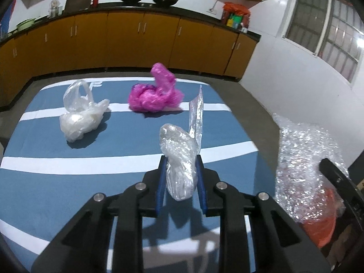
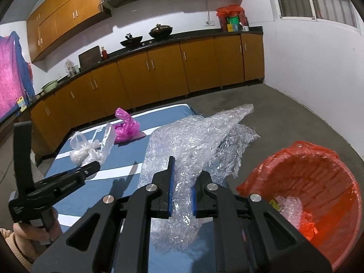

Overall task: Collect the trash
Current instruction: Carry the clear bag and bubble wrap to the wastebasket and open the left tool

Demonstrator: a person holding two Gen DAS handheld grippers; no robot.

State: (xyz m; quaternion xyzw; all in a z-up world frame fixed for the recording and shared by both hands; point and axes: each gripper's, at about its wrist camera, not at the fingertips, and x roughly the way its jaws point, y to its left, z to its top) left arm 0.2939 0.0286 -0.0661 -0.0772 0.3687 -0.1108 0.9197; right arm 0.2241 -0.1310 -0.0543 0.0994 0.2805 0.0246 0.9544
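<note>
My left claw (image 1: 181, 177) is squeezing a crumpled clear plastic bag (image 1: 179, 159), and the bag is lifted up over the blue and white striped table (image 1: 45, 182). A long thin clear wrapper (image 1: 196, 113) sticks up from the top of that bag. My right claw (image 2: 182, 191) is pinched on a big sheet of bubble wrap (image 2: 193, 141), which hangs over the right edge of the table. Just to the right of it is the trash basket (image 2: 318, 193), lined with a red bag, low beside the table. A small bit of bubble wrap (image 2: 289, 207) lies inside it. Two more pieces lie on the table farther away: a white plastic bag (image 1: 79, 116) on the left and a pink plastic bag (image 1: 157, 93) near the far edge. They are apart from each other.
</note>
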